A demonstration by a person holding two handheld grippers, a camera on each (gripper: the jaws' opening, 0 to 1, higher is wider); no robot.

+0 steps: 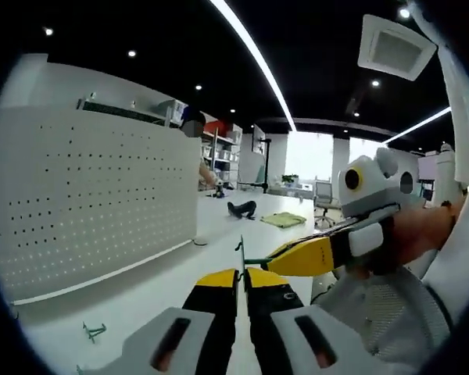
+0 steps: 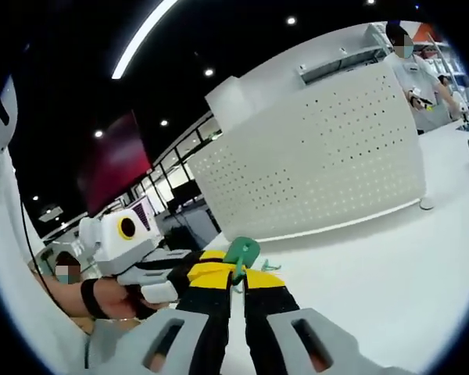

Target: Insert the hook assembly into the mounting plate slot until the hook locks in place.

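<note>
Both grippers meet at one green hook part, in front of the white perforated pegboard panel (image 1: 86,195).

Left gripper (image 1: 241,275) jaws narrow on thin green wire hook (image 1: 240,254); right gripper (image 2: 236,275) jaws pinch its green plastic tab (image 2: 241,251).

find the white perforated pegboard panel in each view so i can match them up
Left gripper view: the white perforated pegboard panel covers the left half, standing on the white table, left of the closed yellow-and-black left gripper.
Right gripper view: the panel stands upper centre to right, beyond the right gripper, which pinches a small green hook piece.
Shared landmark: the long ceiling light strip.
</note>
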